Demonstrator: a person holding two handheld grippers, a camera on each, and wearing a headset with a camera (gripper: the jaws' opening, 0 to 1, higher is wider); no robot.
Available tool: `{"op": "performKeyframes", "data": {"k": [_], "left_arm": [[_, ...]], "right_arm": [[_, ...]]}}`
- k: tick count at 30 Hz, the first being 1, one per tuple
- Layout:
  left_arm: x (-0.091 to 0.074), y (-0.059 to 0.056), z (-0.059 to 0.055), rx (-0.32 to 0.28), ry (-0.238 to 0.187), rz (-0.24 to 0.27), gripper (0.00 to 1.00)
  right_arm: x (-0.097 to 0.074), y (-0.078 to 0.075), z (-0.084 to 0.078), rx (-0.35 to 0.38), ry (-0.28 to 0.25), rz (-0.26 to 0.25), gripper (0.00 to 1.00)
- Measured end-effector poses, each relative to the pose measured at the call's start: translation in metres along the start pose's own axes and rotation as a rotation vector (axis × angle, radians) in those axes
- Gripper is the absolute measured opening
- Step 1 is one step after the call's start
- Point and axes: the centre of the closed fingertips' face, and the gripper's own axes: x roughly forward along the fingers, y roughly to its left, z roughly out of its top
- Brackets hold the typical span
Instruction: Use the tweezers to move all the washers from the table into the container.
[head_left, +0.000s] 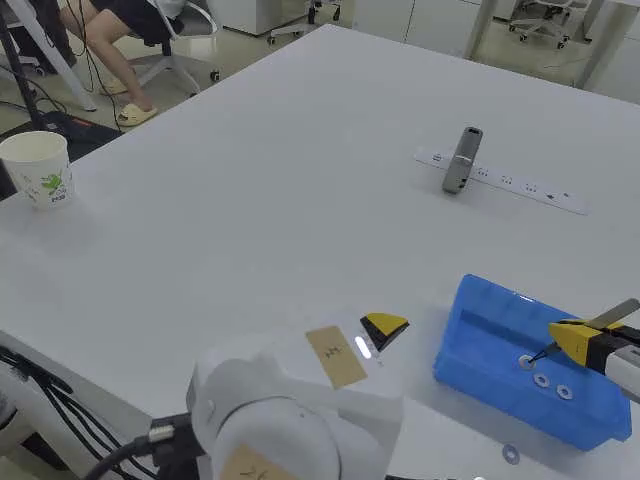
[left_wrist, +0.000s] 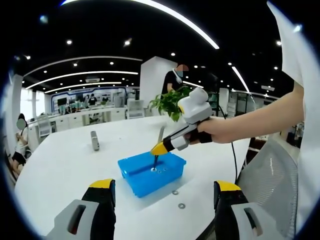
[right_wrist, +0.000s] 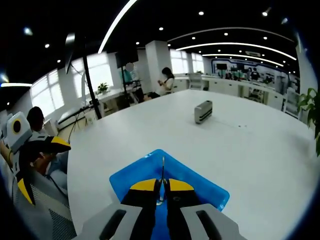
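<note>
White table (head_left: 300, 170) in bright office (left_wrist: 75, 112), left tool (left_wrist: 165, 185) apart, right tool (right_wrist: 161, 185) clamping tweezers (right_wrist: 163, 169).

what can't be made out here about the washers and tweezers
- Whether the tweezers tips hold a washer: too small in the head view and right gripper view.
- Washers left on the table: the head view's bottom edge cuts it off past one loose washer.
- Full count in the container: the right gripper covers part of its floor in the head view.

Open-plan office w/ ceiling spots (right_wrist: 201, 13), windows (right_wrist: 97, 70) — potted plant (left_wrist: 167, 102), swivel chair (head_left: 195, 22).
</note>
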Motion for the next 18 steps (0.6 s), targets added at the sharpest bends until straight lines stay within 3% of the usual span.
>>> {"op": "performKeyframes", "data": {"k": [18], "left_arm": [[0.0, 0.0, 0.0, -0.002, 0.002, -0.003, 0.81]], "right_arm": [[0.017, -0.009, -0.016, -0.007, 0.075, -0.011, 0.02]]}}
